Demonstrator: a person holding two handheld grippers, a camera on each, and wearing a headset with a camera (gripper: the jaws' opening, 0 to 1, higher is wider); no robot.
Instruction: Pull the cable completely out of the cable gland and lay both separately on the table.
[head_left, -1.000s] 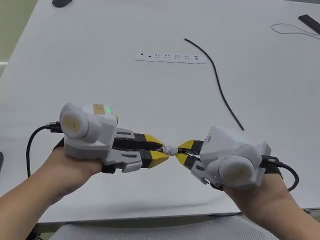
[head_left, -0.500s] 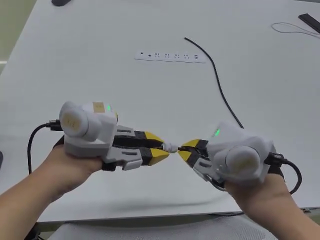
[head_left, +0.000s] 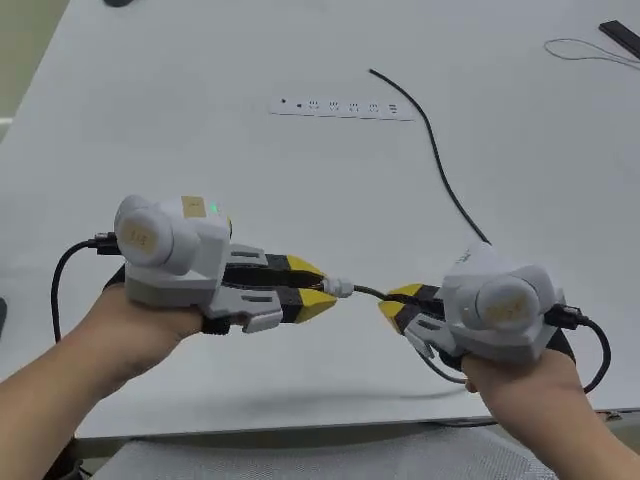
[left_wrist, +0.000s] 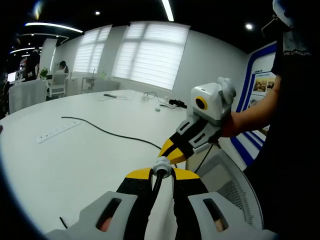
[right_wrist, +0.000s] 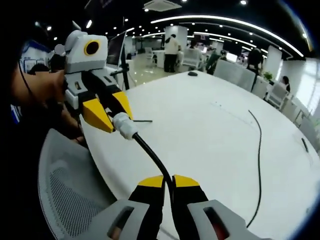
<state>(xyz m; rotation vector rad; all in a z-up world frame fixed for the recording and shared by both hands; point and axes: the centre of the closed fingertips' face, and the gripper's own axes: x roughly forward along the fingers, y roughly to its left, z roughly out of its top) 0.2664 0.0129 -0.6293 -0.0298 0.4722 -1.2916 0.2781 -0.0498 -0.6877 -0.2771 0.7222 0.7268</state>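
Above table (head_left: 200, 150), cable (head_left: 368, 292) runs gland (head_left: 338, 288) to right gripper (head_left: 386, 304).

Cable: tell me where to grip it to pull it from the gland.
Grip the black cable just beyond the white gland, jaws across it, coming from the side away from the gland, as the right gripper does. That stretch runs nearly straight, so the pull follows its line.

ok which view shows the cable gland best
The right gripper view: the cable gland sits side-on, held by the left hand-held gripper, with the cable running out of it. The left gripper view gives it end-on between the jaws; the head view shows it small.
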